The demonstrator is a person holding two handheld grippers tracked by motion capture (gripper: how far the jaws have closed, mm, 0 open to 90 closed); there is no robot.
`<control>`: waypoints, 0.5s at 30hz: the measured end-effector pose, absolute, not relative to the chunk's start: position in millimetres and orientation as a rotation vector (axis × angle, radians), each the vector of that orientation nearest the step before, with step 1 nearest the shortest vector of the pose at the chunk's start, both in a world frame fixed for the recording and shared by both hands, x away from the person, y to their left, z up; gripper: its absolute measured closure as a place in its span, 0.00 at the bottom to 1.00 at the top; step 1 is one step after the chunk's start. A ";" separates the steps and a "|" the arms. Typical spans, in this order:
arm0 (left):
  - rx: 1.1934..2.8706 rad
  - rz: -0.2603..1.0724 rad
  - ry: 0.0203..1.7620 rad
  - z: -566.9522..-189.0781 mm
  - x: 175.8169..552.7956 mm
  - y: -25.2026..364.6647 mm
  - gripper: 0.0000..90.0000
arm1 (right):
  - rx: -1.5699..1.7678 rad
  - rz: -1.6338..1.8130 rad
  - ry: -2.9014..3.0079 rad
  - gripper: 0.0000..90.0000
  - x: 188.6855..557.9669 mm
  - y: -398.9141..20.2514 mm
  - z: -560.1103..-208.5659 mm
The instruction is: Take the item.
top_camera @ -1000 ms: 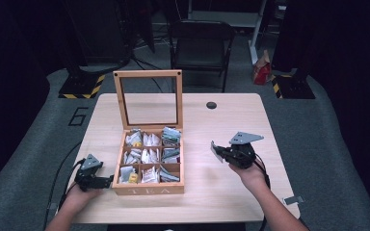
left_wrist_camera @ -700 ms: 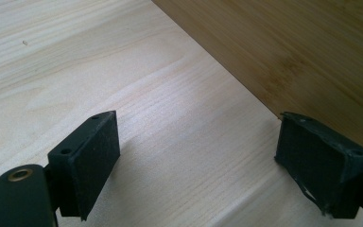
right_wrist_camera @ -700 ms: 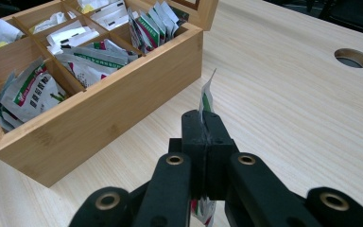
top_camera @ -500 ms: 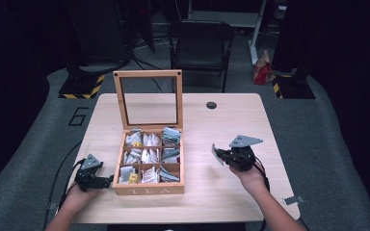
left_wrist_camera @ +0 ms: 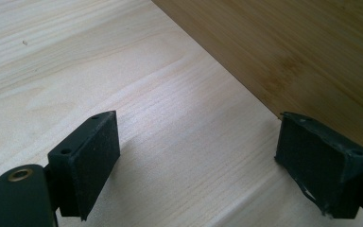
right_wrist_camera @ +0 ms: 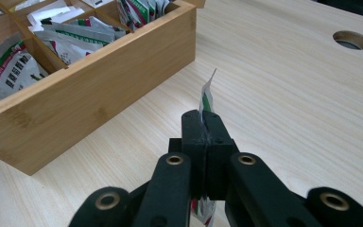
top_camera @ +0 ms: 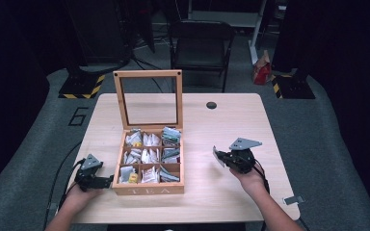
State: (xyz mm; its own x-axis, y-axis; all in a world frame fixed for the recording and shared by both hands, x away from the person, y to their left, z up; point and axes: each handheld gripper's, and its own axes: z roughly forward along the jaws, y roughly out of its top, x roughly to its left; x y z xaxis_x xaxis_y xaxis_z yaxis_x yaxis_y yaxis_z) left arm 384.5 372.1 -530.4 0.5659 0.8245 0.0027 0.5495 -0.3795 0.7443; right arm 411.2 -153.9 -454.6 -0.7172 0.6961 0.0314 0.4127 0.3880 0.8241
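right gripper (top_camera: 220,157) has drifted slightly down and toward the table's near right since the earlier frames, sachet still clamped; left gripper (top_camera: 107,181) and the box haven't shifted.

right gripper's black jaws are clenched flat on a tea sachet (right_wrist_camera: 207,97): thin, glossy, white with green and red print, seen edge-on in the right gripper view, one pointed corner sticking up past the pads and the lower end poking out beneath them. sachet is held above bare table (top_camera: 231,120), right of the tea box (top_camera: 149,188) and well apart from it.

left gripper's jaws are spread wide with nothing between them, only pale wood grain; pads are matte black, blocky, slightly scuffed. it sits on the table just beside the box's left front corner, one jaw right next to the side wall, contact can't be told.

tea box: honey-coloured bamboo, square, nine compartments in a grid, stuffed with more crinkly white sachets (top_camera: 148,155). lid (top_camera: 148,97) stands upright at the back, wooden frame with clear pane. "tea" lettered on the front.

table is light wood laminate, rounded corners, a round cable hole (top_camera: 211,105) at the back. dark folding chair (top_camera: 201,48) behind. small grey clip (top_camera: 292,199) lying at the table's near right edge.
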 end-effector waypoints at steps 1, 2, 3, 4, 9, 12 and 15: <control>2.084 0.492 1.096 -530.4 384.5 372.1 0.15 | 0.965 1.242 2.334 1.00 411.7 -154.1 -455.6; 2.084 0.493 1.095 -530.4 384.6 372.2 0.15 | 0.965 1.240 2.334 1.00 412.0 -154.3 -457.1; 2.084 0.494 1.096 -530.4 384.5 372.1 0.15 | 0.973 1.243 2.333 1.00 411.6 -154.1 -458.0; 2.084 0.494 1.096 -530.3 384.5 372.1 0.15 | 0.962 1.237 2.338 1.00 411.9 -154.4 -458.9; 2.084 0.493 1.095 -530.4 384.6 372.2 0.15 | 0.951 1.207 2.336 0.99 410.9 -152.9 -464.0; 2.084 0.493 1.095 -530.4 384.6 372.2 0.15 | 0.941 1.188 2.344 0.99 410.6 -152.2 -467.1; 2.085 0.495 1.095 -530.3 384.5 372.2 0.15 | 0.946 1.172 2.353 0.99 411.0 -151.3 -470.4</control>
State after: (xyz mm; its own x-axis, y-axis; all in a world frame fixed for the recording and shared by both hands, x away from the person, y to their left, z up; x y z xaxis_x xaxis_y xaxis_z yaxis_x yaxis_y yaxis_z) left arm 384.5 372.2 -530.3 0.5657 0.8246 0.0051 0.5489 -0.3811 0.7439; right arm 411.0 -151.3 -470.4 -0.7178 0.6962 -0.0113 0.4104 0.4361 0.8009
